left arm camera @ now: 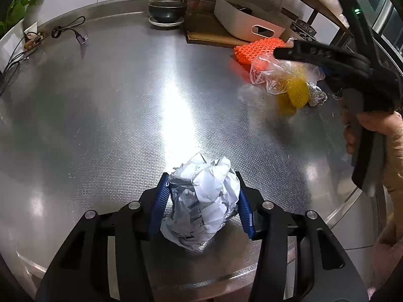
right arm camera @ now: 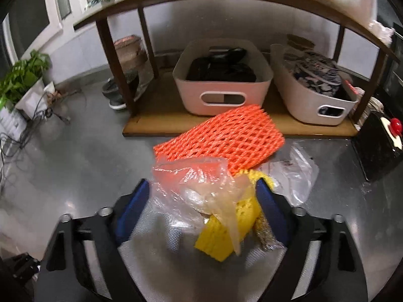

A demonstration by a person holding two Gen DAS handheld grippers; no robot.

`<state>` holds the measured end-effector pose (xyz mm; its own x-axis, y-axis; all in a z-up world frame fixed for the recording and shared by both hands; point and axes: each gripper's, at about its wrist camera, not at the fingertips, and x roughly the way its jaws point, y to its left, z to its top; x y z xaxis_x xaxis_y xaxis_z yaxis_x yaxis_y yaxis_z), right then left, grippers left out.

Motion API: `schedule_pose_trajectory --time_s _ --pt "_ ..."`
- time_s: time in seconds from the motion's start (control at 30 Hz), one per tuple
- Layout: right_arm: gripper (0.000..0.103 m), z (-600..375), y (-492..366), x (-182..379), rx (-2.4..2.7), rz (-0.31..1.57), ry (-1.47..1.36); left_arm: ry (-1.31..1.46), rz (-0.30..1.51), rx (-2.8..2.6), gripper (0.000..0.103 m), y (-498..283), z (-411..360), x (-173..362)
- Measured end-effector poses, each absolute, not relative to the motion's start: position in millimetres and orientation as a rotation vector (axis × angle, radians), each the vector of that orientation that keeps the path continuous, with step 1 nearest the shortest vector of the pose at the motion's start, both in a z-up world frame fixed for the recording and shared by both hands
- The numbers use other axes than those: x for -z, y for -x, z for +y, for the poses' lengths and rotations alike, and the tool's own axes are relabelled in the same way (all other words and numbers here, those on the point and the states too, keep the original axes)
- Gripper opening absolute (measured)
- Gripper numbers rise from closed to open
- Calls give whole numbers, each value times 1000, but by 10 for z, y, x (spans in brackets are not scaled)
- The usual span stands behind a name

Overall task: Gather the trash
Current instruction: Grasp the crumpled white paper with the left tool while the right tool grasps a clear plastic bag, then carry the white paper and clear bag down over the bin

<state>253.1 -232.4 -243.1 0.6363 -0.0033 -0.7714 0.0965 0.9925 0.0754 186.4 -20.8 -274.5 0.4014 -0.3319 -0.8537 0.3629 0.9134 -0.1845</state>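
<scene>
two bins behind orange net | left gripper grasping crumpled paper | right gripper unclenched around plastic bag

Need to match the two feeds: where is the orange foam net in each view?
Left wrist view: orange foam net upper right, in front of the white bin.
Right wrist view: orange foam net centre, beyond the jaws.
Shared landmark: the white bin on the wooden shelf.

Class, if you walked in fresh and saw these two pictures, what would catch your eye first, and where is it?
First, the crumpled white paper on the shiny metal counter, squeezed between the left claw. Next, the bright orange foam net before the wooden shelf, with a clear plastic bag and yellow net between the right claw.
</scene>
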Motion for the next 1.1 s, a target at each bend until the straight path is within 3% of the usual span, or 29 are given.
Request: schedule_pose_trajectory --time_s 0.03,0.1,0.23,0.67,1.1 --pt "57 -2312 -2547 2457 48 888 -110 -33 1071 437 47 -1862 -202 2743" --pt "40 -2302 -2559 2478 33 901 -117 -35 1072 433 47 -1854 -199 2736" --pt "22 -2288 -2476 2429 -6 896 -146 -52 1063 425 47 -1794 -200 2712" --pt "18 -2171 -1545 2023 -109 869 -188 -26 1024 409 47 -1272 -152 2489" --pt "18 -2233 -204 2136 -112 924 -234 -52 1027 434 47 -363 -266 2462"
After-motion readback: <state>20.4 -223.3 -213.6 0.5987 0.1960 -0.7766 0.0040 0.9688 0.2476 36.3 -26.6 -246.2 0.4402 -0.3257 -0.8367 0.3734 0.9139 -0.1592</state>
